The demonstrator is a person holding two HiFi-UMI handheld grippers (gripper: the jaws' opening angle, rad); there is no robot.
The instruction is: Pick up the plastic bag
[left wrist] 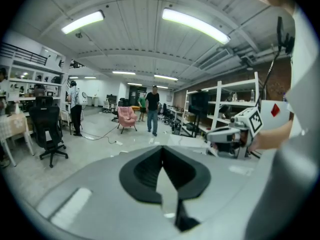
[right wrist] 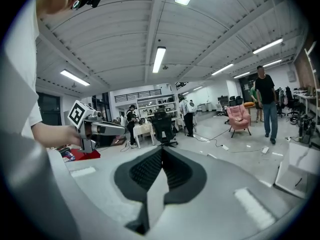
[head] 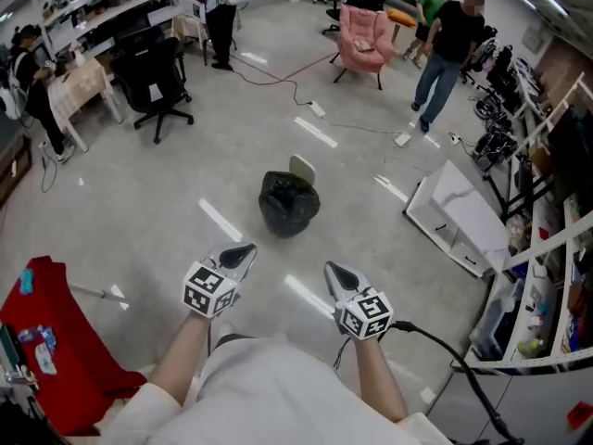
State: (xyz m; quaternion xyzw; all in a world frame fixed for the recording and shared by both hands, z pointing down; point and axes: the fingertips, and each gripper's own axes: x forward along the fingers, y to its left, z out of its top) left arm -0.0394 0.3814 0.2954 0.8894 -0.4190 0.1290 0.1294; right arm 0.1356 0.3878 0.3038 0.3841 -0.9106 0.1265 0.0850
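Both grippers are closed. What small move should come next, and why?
Probably carry both grippers forward and down toward the black plastic bag, opening the jaws on the way. The bag lies on the floor ahead of the left gripper and the right gripper, apart from both, and each gripper's jaws are together with nothing between them.

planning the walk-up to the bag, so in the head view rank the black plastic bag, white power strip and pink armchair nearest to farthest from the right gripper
From the right gripper, which is shut and empty:
1. black plastic bag, just ahead, slightly left.
2. white power strip, beyond the bag, roughly straight ahead.
3. pink armchair, farthest back, slightly right.
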